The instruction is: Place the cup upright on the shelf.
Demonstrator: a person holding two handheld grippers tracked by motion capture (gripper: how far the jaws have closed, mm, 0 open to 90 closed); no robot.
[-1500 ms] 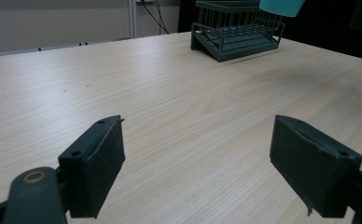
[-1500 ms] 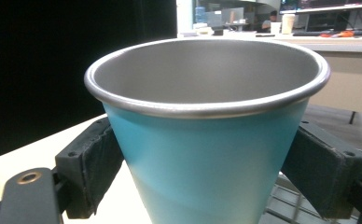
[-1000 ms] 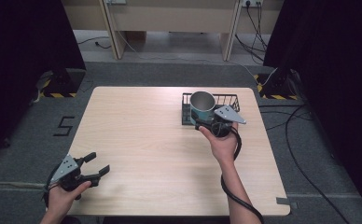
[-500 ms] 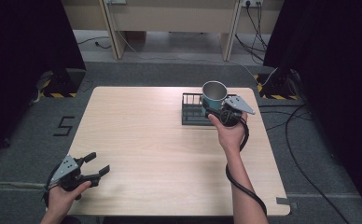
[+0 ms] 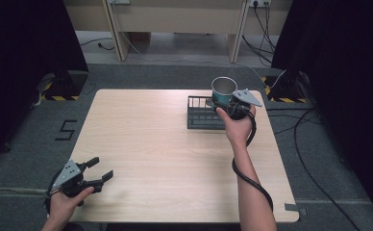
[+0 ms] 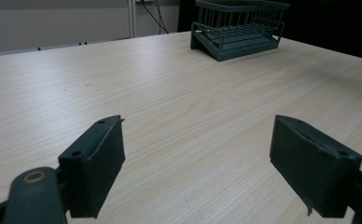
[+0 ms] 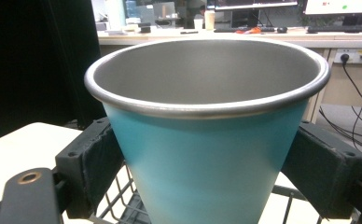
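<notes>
A teal metal cup (image 5: 223, 91) with a silver rim is held upright in the air above the right end of a dark wire rack (image 5: 200, 114). My right gripper (image 5: 227, 107) is shut on it, one jaw on each side of the cup (image 7: 202, 154). The rack's wires (image 7: 123, 198) show below the cup. My left gripper (image 5: 100, 170) rests open near the table's front left corner with nothing between its jaws. In the left gripper view the rack (image 6: 237, 28) stands far across the table, and the left gripper (image 6: 198, 172) hovers low over bare wood.
The light wooden table (image 5: 155, 163) has a wide bare middle and front. Cables trail over the grey floor on the right (image 5: 314, 144). A desk with legs (image 5: 175, 19) stands beyond the table's far edge.
The right gripper has lifted the cup up out of the rack and carried it a little to the right. The left gripper has stayed in place.
</notes>
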